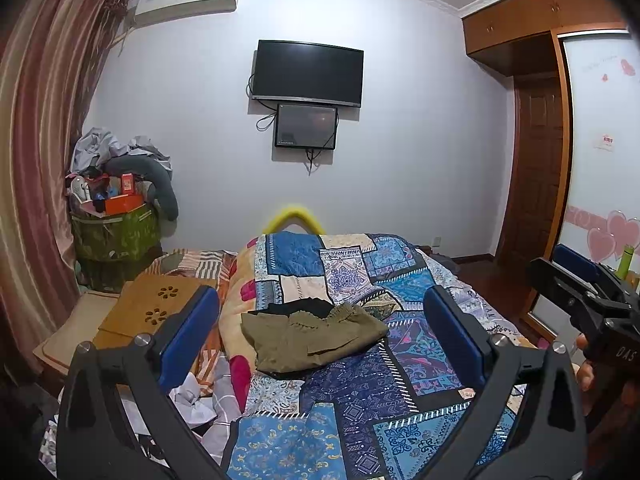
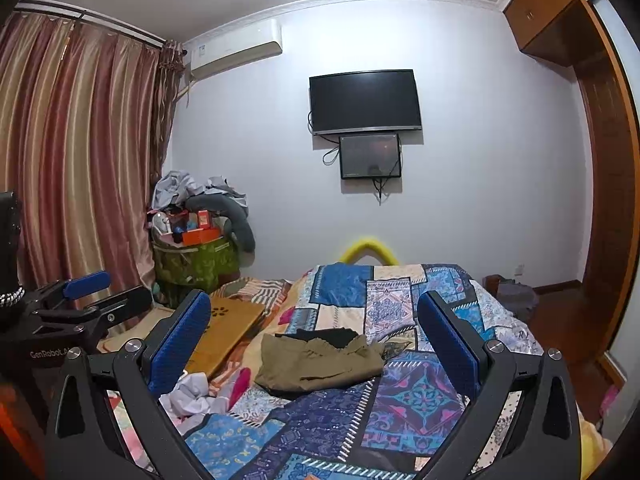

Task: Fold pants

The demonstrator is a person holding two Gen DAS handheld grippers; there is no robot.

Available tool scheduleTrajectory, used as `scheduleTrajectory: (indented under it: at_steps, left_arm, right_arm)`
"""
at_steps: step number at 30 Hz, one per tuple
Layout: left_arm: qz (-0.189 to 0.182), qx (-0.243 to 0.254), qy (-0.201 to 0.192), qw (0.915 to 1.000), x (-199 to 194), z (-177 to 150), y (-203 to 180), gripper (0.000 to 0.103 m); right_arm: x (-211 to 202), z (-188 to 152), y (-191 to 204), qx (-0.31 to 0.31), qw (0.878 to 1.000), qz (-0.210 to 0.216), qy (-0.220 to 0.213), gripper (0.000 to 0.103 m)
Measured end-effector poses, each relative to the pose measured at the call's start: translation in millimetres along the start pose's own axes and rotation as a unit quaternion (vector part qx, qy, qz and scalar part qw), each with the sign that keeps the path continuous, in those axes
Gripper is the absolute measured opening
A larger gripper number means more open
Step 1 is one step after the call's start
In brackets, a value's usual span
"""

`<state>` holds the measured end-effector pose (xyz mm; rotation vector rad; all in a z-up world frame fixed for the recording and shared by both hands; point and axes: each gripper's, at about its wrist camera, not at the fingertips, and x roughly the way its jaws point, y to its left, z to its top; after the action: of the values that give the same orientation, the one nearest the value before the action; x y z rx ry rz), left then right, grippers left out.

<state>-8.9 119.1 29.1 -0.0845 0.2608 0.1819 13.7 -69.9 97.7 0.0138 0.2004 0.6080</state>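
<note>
Olive-green pants (image 1: 312, 338) lie folded in a compact bundle on the patchwork quilt (image 1: 360, 392), with a dark garment (image 1: 300, 306) showing behind them. The right wrist view shows the same pants (image 2: 320, 362) on the quilt (image 2: 400, 400). My left gripper (image 1: 320, 332) is held above the bed, short of the pants, open, with nothing between its blue pads. My right gripper (image 2: 316, 340) hovers the same way, open and empty. Each gripper shows at the edge of the other's view: the right gripper (image 1: 576, 276) and the left gripper (image 2: 100, 292).
A tan wooden lap desk (image 1: 156, 304) lies on the bed's left side. Crumpled white cloth (image 1: 192, 400) sits near the left fingers. A cluttered green basket (image 1: 116, 232) stands by the curtain (image 1: 36, 160). A wardrobe (image 1: 600, 160) lines the right wall, and a TV (image 1: 308, 74) hangs ahead.
</note>
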Motion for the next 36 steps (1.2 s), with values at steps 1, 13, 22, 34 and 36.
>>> scheduleTrajectory:
  at_steps: [1,13,22,34,36]
  left_arm:
    - [-0.001,0.000,0.000,1.0000,0.2,-0.1,0.3,0.103]
    - [0.000,0.000,0.001,1.0000,1.3,-1.2,-1.0,0.103]
    - [-0.006,0.006,0.002,1.0000,1.8,-5.0,-4.4,0.103]
    - [-0.024,-0.008,0.002,0.9997,0.5,-3.1,0.9,0.103]
    - [-0.027,-0.009,0.004,0.9996,0.3,-3.5,1.1,0.103]
  right_arm:
    - [-0.6,0.5,-0.2,0.000,1.000,0.000,0.000,0.103]
    - [-2.4,2.0,-2.4,0.003,1.000,0.002,0.000,0.103]
    - [-1.8,3.6,-1.3,0.005,1.000,-0.001,0.003,0.103]
    - [-1.1,2.9,0.1,0.007,1.000,0.000,0.005,0.103]
    - [-1.3,2.5,1.6,0.008,1.000,-0.001,0.005,0.103]
